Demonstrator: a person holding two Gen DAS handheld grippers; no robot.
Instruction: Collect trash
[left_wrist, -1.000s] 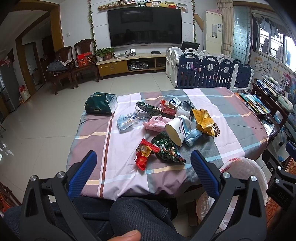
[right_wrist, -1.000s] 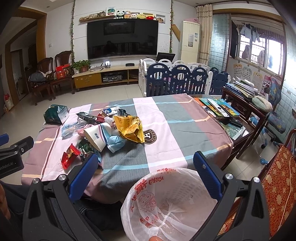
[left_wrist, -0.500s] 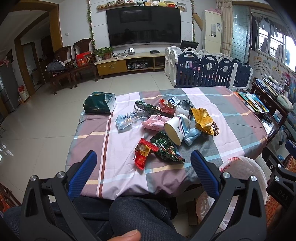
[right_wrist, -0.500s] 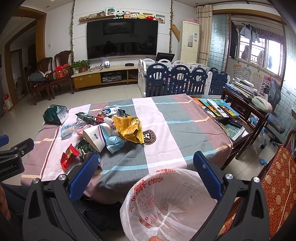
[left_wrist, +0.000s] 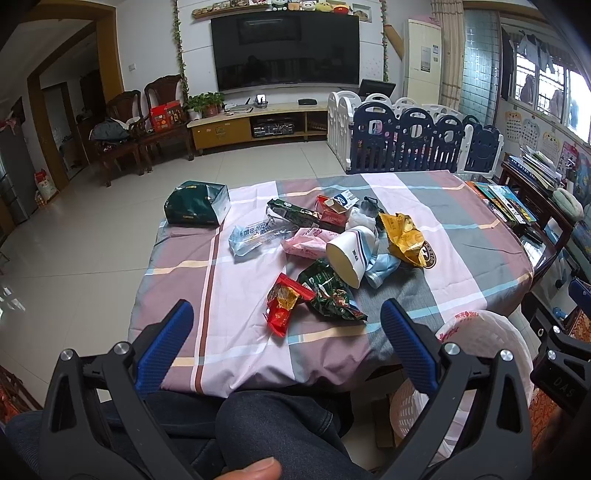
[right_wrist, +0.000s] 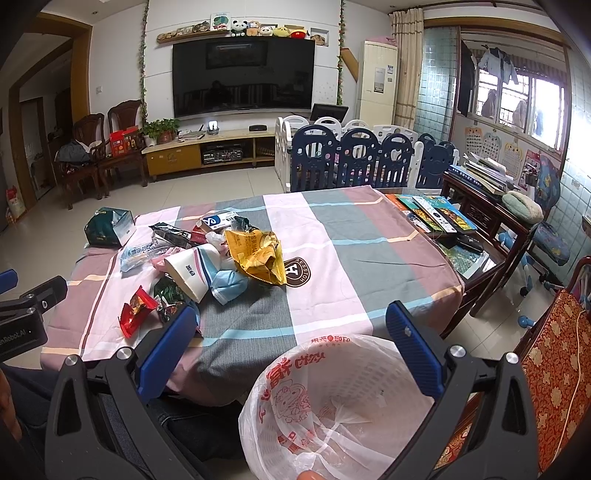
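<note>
Holding: both claws wide apart, nothing in either; left claw (left_wrist: 282, 328) and right claw (right_wrist: 290, 332) hang short of the table edge.
Trash: a heap of wrappers on the striped tablecloth (left_wrist: 461, 221), toward 12 o'clock from my left claw.
Nearest piece: red wrapper (left_wrist: 282, 306), just ahead at 12 o'clock, touching the green wrapper (left_wrist: 330, 293) at its 1 o'clock side.
Long axis: the red wrapper runs roughly 12 to 6 from the left claw, so my jaws would close across its narrow width, I judge.
Farther pieces: paper cup (left_wrist: 351, 253) on its side, yellow bag (left_wrist: 402, 236), pink packet (left_wrist: 308, 242), clear bag (left_wrist: 255, 234).
Bin: white basket with a plastic liner (right_wrist: 332, 402), right under my right claw, beside the table at 5 o'clock from the left claw.
Nearer arm: left for the red wrapper; from the right claw it lies at 10 o'clock.
Change: since a second ago the heap sits slightly nearer and lower in the left view; no piece has shifted, and both claws stay as wide.
</note>
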